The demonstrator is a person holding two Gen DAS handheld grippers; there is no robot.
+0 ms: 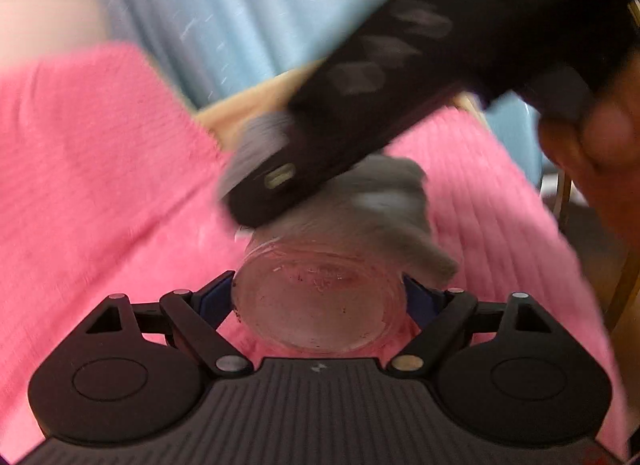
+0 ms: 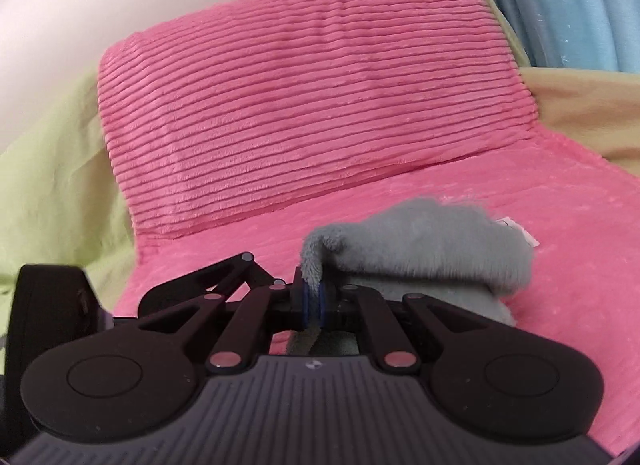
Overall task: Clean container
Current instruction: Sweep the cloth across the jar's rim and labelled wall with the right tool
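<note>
**Left wrist view: one glass container clamped, one grey cloth pressed to it**

Left wrist camera looks along the left gripper [image 1: 318,297], whose two blue-padded fingers [image 1: 214,299] press against opposite sides of a single clear, round glass container [image 1: 320,301]. The container lies on its side between them, its base facing the camera, with dark specks and a reddish smear on the glass. Beyond the container, at its far end, sits one grey fluffy cloth [image 1: 384,205], touching the container's mouth. The right gripper's black body [image 1: 360,105] slants down from the upper right onto that cloth, blurred; a hand [image 1: 600,145] grips it at the right edge.

Right wrist camera shows the right gripper [image 2: 314,301] with its two fingers drawn tightly together, pinching a fold of the same grey cloth [image 2: 432,241]. The cloth bulges forward and to the right of the fingers. The container cannot be seen in this view.

Behind the container in both views lies pink ribbed fabric [image 2: 300,85], one cushion against a pink cover, with pale blue curtain [image 1: 224,17] further back.
</note>
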